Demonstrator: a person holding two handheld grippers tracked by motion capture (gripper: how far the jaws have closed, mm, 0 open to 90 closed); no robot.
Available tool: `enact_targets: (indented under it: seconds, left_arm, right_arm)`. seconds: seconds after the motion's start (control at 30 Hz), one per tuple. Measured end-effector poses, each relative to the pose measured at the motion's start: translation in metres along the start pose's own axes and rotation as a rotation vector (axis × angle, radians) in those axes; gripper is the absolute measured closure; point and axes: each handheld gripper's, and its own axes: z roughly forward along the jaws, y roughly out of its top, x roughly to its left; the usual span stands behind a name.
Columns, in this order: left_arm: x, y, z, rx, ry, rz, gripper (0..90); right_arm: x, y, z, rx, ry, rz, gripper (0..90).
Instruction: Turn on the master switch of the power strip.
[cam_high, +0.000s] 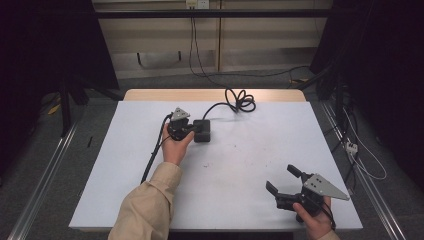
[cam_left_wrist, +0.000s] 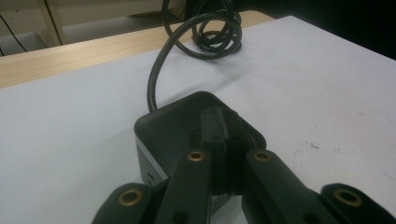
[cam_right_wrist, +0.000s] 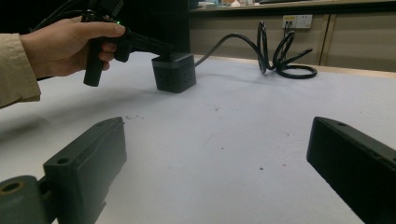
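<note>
We see a matt white sheet-covered table top (cam_high: 240, 165) with pale wood far edge, a matt black plastic cube box (cam_right_wrist: 173, 71), glossy black rubbery coiled cable (cam_left_wrist: 205, 28), beige cloth sleeve (cam_high: 147, 205).

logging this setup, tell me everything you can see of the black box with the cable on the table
The black box-shaped adapter looks like matte plastic with rounded corners and a pale grey band around its sides. It sits flat on the white table top, towards the far left of the middle. A thick black cable leaves its far side and coils loosely near the table's wooden far edge. The left gripper, jaws together, presses on its top face.
</note>
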Motion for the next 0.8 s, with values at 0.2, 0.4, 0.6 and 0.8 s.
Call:
enact_targets:
  seconds: [0.2,0.4,0.6,0.8]
  left_arm:
    - [0.001,0.000,-0.001,-0.010,0.003,-0.004,90.0]
    - [0.002,0.002,-0.003,-0.023,-0.004,-0.028,86.2]
    - [0.002,0.006,-0.010,-0.046,-0.025,-0.061,62.9]
    - [-0.001,0.006,-0.016,-0.028,-0.038,-0.065,40.9]
  right_arm:
    - [0.000,0.000,0.000,-0.001,0.002,0.002,4.3]
    - [0.000,0.000,0.001,0.000,0.006,-0.002,4.4]
    - [0.001,0.000,0.002,0.001,0.010,-0.002,4.3]
    - [0.001,0.000,0.003,0.004,0.013,-0.009,4.4]
